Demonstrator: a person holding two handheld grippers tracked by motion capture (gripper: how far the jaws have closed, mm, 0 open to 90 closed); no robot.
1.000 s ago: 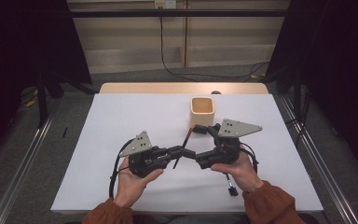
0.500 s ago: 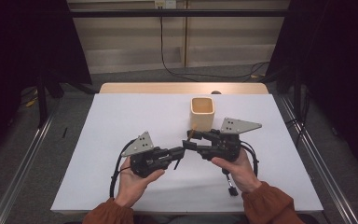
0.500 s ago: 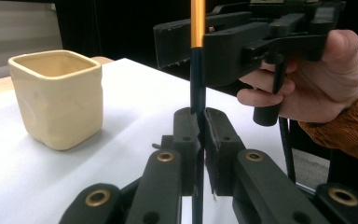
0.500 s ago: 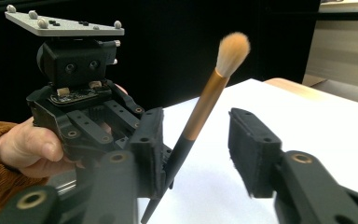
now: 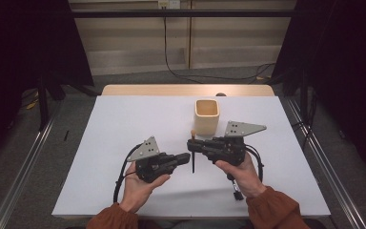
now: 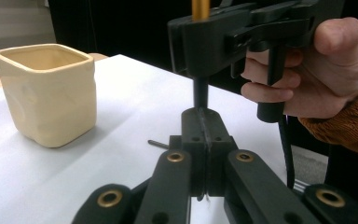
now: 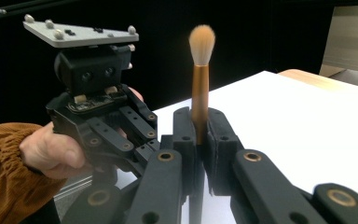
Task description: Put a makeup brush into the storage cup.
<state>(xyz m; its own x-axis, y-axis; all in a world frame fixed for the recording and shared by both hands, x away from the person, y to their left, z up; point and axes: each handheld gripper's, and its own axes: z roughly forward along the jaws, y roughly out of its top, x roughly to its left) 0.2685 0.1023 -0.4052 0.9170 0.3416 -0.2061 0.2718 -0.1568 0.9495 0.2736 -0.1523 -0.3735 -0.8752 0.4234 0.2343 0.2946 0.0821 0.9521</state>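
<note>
A makeup brush (image 5: 193, 153) with a black handle, a gold ferrule (image 7: 200, 91) and pale bristles stands upright above the white table (image 5: 124, 124). My left gripper (image 5: 187, 157) is shut on its black handle (image 6: 200, 93). My right gripper (image 5: 190, 143) has just been closing and now pinches the ferrule higher up, with the bristles above its fingertips. In the left gripper view, my left gripper (image 6: 204, 126) sits just below my right gripper (image 6: 205, 44). In the right gripper view, my right gripper (image 7: 200, 133) holds the brush with my left gripper (image 7: 98, 116) behind it.
A cream square cup (image 5: 206, 116) stands upright on the table just beyond the grippers, also seen as the cup (image 6: 51, 93) at the left. A small dark thing (image 5: 235, 192) lies near the right wrist. Cables trail from both grippers.
The right gripper's jaws have shut on the brush's ferrule. Both hands have stayed where they were, and the left gripper has kept its hold on the handle.
</note>
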